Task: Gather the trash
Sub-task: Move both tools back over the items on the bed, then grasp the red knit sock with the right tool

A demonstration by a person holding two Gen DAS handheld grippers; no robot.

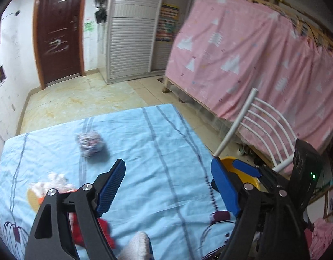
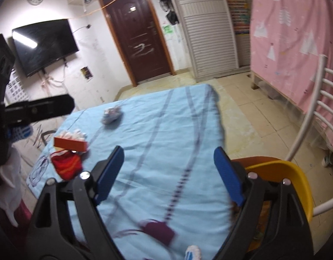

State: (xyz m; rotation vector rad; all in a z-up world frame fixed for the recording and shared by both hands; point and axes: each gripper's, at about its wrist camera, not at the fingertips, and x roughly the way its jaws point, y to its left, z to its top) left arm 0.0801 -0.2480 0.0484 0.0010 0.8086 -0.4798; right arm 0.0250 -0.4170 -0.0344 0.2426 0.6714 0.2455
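Observation:
A table under a light blue cloth (image 1: 144,151) holds trash. A crumpled printed wrapper (image 1: 91,144) lies far left of centre; it also shows in the right wrist view (image 2: 111,115). A white crumpled tissue (image 2: 72,134), an orange-red box (image 2: 70,144) and a red crumpled packet (image 2: 67,166) lie at the left edge. My left gripper (image 1: 169,186) is open and empty above the cloth. My right gripper (image 2: 169,174) is open and empty above the cloth; its fingers (image 1: 246,168) show at right in the left wrist view.
A yellow bin (image 2: 283,177) stands at the table's right edge, beside a white chair back (image 2: 318,112). A pink curtained bed frame (image 1: 253,60) fills the right. A brown door (image 2: 140,39), a white shutter cabinet (image 2: 207,28) and a wall TV (image 2: 43,43) stand beyond.

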